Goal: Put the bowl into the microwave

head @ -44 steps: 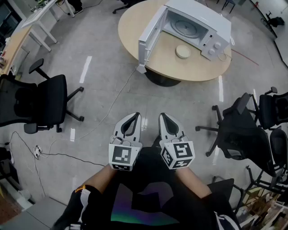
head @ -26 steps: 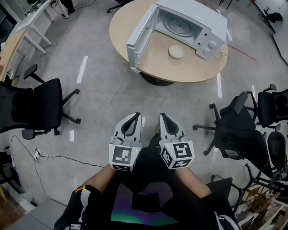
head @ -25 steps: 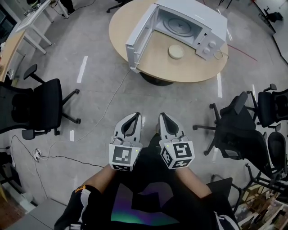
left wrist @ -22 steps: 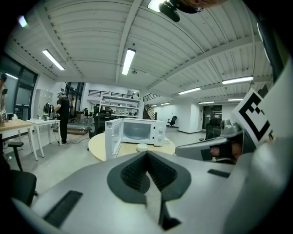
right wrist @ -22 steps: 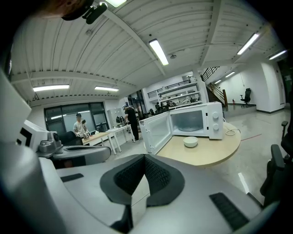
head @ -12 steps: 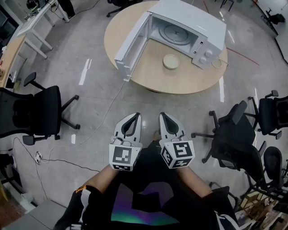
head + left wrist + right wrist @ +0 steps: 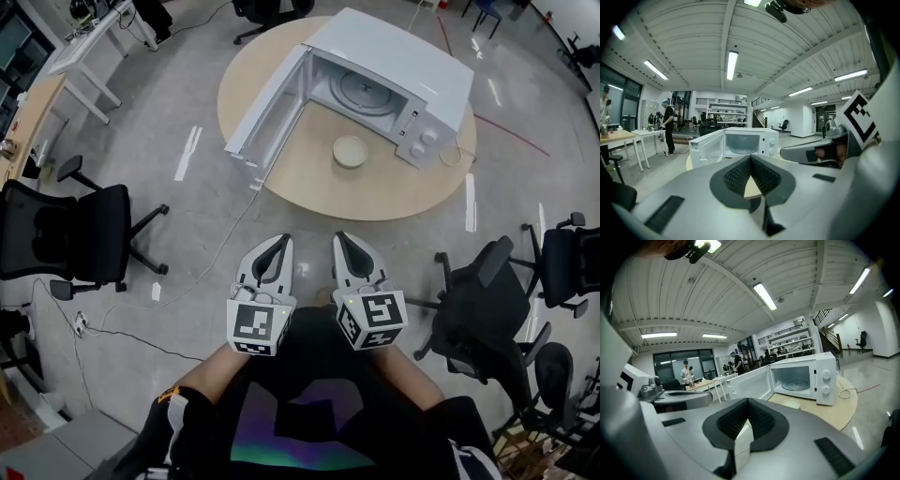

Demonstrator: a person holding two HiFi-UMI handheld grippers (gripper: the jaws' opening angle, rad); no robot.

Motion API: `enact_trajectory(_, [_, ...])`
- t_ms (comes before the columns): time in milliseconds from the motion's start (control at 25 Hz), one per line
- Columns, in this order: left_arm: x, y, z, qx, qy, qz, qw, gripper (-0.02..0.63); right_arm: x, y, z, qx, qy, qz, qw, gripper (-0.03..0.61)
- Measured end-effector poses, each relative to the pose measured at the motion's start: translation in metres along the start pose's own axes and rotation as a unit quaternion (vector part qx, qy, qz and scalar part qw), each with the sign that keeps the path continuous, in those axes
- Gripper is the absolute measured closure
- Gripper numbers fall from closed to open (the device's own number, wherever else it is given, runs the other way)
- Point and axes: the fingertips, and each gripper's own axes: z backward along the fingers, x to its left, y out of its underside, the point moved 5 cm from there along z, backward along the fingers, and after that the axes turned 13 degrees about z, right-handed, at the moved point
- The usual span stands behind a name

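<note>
A pale round bowl [image 7: 350, 151] sits on the round wooden table [image 7: 375, 197], just in front of the white microwave [image 7: 389, 70]. The microwave door [image 7: 265, 117] hangs wide open to the left and the glass turntable inside is bare. My left gripper [image 7: 284, 241] and right gripper [image 7: 339, 238] are held side by side close to my body, well short of the table, both shut on nothing. The right gripper view shows the bowl [image 7: 791, 403] and microwave [image 7: 801, 378] beyond the right gripper [image 7: 747, 401]. The left gripper view shows the microwave [image 7: 740, 143] past the left gripper [image 7: 751, 159]; the bowl is hidden there.
Black office chairs stand on the floor at left [image 7: 66, 230] and right [image 7: 478, 309], with another at the far right [image 7: 567, 253]. A cable [image 7: 225, 230] runs from the table across the floor. Desks [image 7: 84, 47] line the upper left. A person [image 7: 669, 126] stands in the distance.
The table, microwave and bowl have slid lower and closer in the head view as I come nearer. Both grippers keep the same pose, shut.
</note>
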Motion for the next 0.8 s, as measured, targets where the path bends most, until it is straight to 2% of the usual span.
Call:
enact_trajectory(440, [-0.04, -0.004, -0.035, -0.02, -0.007, -0.003, 0.9998, 0.568, -0.058, -0.008, 0.012, -0.027, 0.004, 0.009, 1.0, 0.563])
enact_trajectory(800, [-0.065, 0.004, -0.051, -0.009, 0.0, -0.006, 0.9999, 0.568, -0.087, 0.005, 0.027, -0.022, 0.015, -0.012, 1.0, 0.563])
